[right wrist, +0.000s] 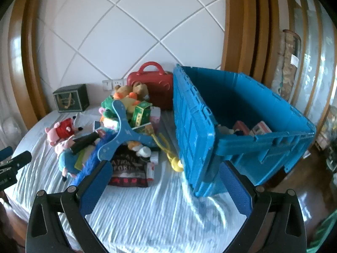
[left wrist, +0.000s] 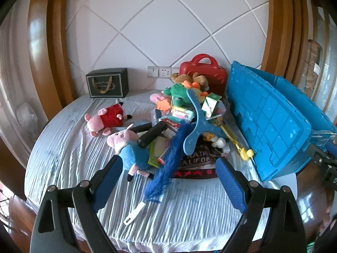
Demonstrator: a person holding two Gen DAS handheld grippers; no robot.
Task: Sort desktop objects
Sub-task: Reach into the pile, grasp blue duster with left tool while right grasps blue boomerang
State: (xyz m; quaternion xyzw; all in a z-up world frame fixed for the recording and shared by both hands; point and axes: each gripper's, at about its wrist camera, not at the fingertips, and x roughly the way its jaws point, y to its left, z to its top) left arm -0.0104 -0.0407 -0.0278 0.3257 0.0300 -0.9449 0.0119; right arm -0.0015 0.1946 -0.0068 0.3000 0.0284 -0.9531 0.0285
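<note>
A heap of toys and boxes lies on the white cloth: a blue boomerang (left wrist: pixel 195 126) (right wrist: pixel 120 135), green and orange plush toys (left wrist: pixel 179 92), and a dark printed cloth (left wrist: pixel 200 162). A blue-shirted pig plush (left wrist: pixel 130 147) and a blue feather duster (left wrist: pixel 166 168) lie nearest my left gripper (left wrist: pixel 168 164). It hovers open over them, and its pads touch nothing. A red-dressed pig plush (left wrist: pixel 105 119) lies apart on the left. My right gripper (right wrist: pixel 166 165) is open and empty, before the tilted blue crate (right wrist: pixel 242 109), which holds a few small boxes (right wrist: pixel 261 128).
A red case (left wrist: pixel 202 71) and a dark green box (left wrist: pixel 107 82) stand at the back by the wall sockets. The crate's lid (right wrist: pixel 193 130) hangs down onto the cloth. A yellow duck-headed toy (right wrist: pixel 175 162) lies beside it. The round table's edge (left wrist: pixel 42 189) drops to dark floor.
</note>
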